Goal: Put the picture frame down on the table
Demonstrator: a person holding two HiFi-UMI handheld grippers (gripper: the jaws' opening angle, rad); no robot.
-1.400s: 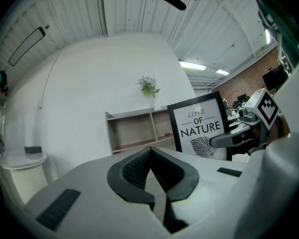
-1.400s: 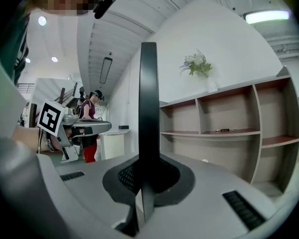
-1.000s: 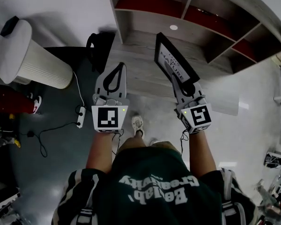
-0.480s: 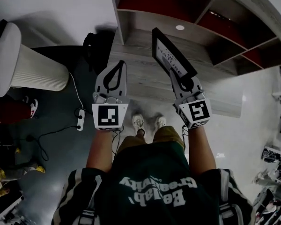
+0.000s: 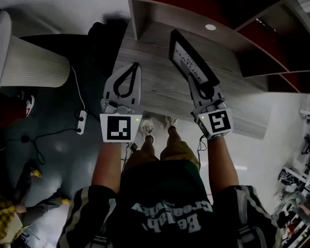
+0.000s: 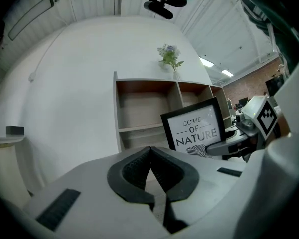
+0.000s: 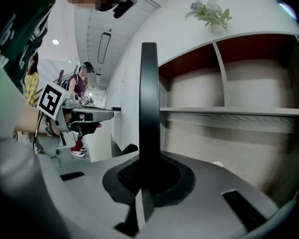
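The right gripper [image 5: 203,91] clamped the frame [image 5: 188,62] upright above the counter [image 5: 155,84]; the left gripper [image 5: 126,81], closed on nothing, hung alongside.

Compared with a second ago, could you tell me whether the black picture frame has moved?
Yes, slightly: in the head view the black picture frame has drifted left, away from the small white dot on the wooden table.
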